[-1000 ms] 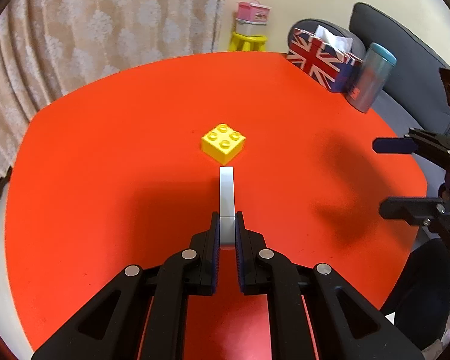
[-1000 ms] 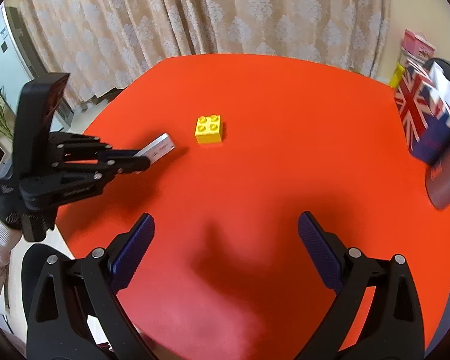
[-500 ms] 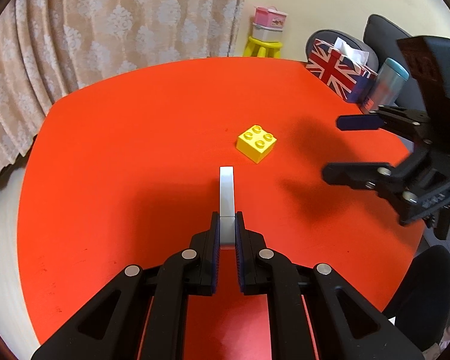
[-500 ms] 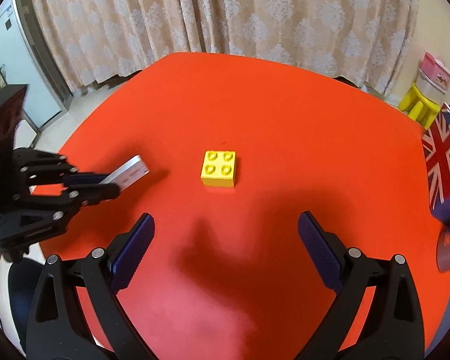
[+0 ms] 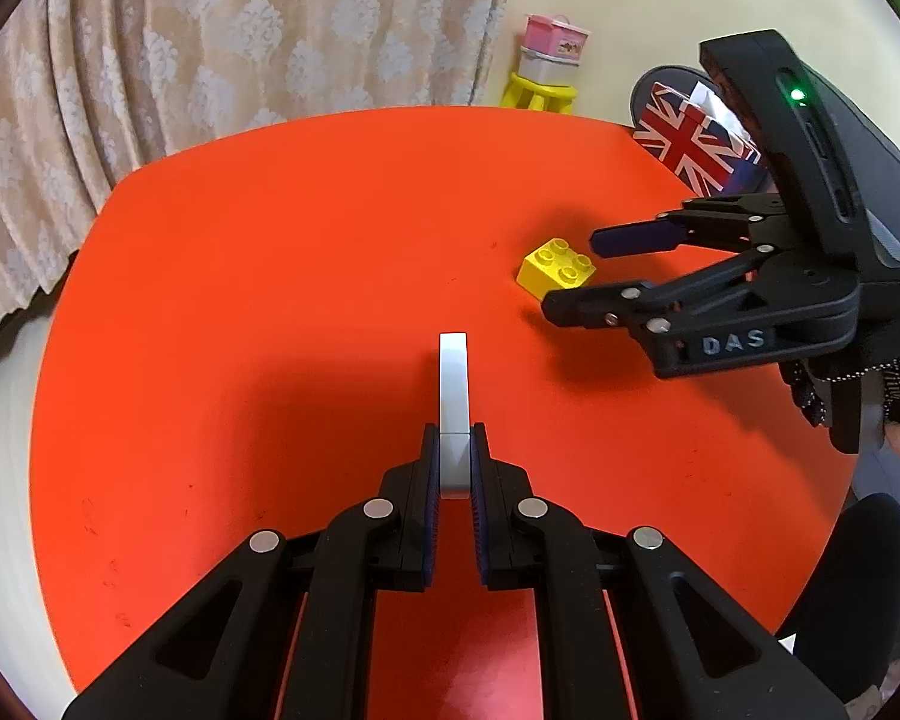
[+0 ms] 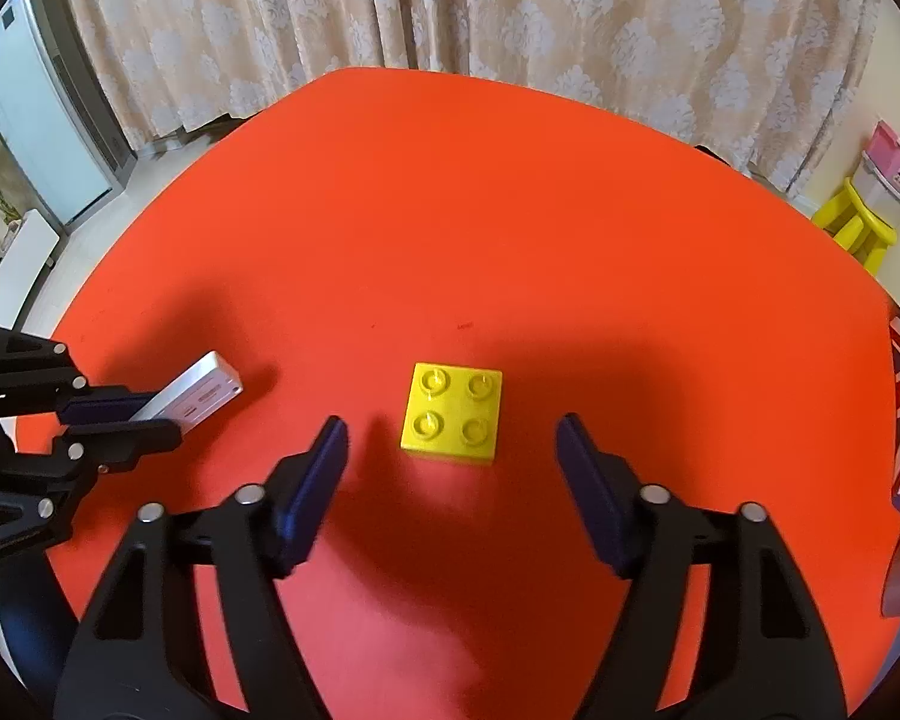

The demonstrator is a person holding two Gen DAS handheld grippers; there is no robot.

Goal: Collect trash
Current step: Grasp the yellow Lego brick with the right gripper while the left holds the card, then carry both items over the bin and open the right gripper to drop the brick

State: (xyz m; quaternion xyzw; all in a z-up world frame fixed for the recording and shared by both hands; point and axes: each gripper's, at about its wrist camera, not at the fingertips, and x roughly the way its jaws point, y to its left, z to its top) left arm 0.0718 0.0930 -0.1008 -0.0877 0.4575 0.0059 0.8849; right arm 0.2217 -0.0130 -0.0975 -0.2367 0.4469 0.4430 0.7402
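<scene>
**Obs 1:** Patterned beige curtain behind a round, bright orange-red desk (image 5: 270,276). Left wrist view: left gripper (image 5: 453,468), fingers clamped tight on a flat, white rectangular plastic piece (image 5: 453,396) that juts straight ahead, clear of the desk. Small yellow four-stud plastic brick (image 5: 558,269) sits ahead and to the right.

**Obs 2:** Right gripper (image 5: 570,273)?

**Obs 1:** Comes in from the right, one finger either side of the brick, not touching as far as I can tell. "DAS" reads on its black body. Union-flag tissue box (image 5: 690,144) beyond; no legible words on it.

**Obs 2:** Right wrist view?

**Obs 1:** Same curtain, same desk (image 6: 510,210). Right gripper (image 6: 453,450) roughly half open; its jaws have just been closing, brick (image 6: 453,411) between them with gaps both sides, studs up. Brick is square, so no long axis to mind. Left gripper (image 6: 120,420) far left with the white piece (image 6: 201,387).

**Obs 2:** Nearer hand?

**Obs 1:** The right, plainly; I'd judge that closing further takes it.
</scene>
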